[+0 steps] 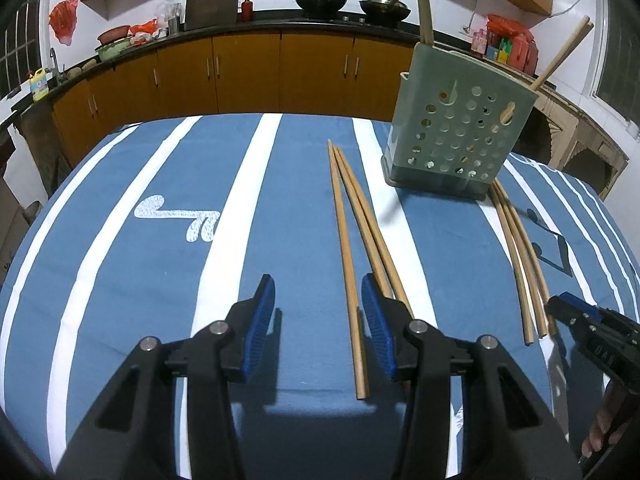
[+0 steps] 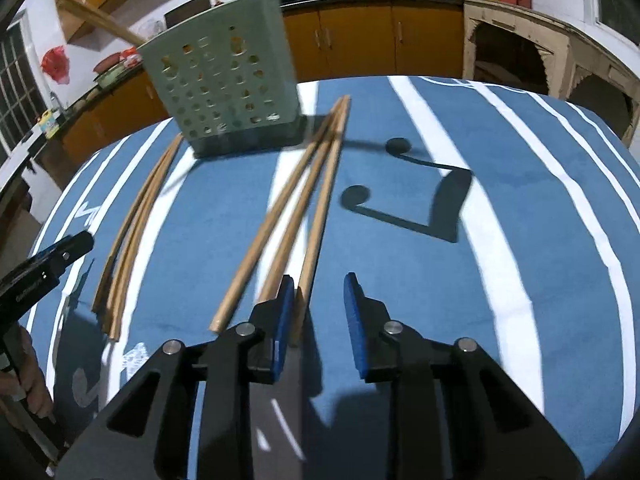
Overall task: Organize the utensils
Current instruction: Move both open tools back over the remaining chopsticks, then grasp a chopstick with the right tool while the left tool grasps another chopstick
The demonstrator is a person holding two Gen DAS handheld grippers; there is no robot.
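A pale green perforated utensil holder (image 1: 456, 136) stands upright toward the far side of the surface (image 1: 160, 280), which is covered with a blue cloth striped in white. A few wooden chopsticks (image 1: 562, 56) already lean out of its open top, one steeply to the side and another nearly straight up, and more wood shows through its round holes. On the cloth lie two loose groups: three chopsticks (image 1: 352, 240) fanned out in front of the holder, and three more (image 2: 296, 208) beside it, their far tips close together near the holder's base. The left gripper (image 1: 318, 320) hangs low over the first group, its blue-padded fingers (image 1: 262, 320) partly apart; the nearest stick of that group runs up between them, the other two pass under or behind the right-hand pad, and I cannot tell whether any pad touches wood. The right gripper (image 2: 318, 320) is down at the near ends of the second group, fingers (image 2: 354, 320) narrower but with a clear gap between them; one stick's end lies just against the inner face of the left pad, while the other pad stands off from it, so nothing is pinched. Part of a hand (image 2: 24, 376) shows at the edge behind the left gripper.
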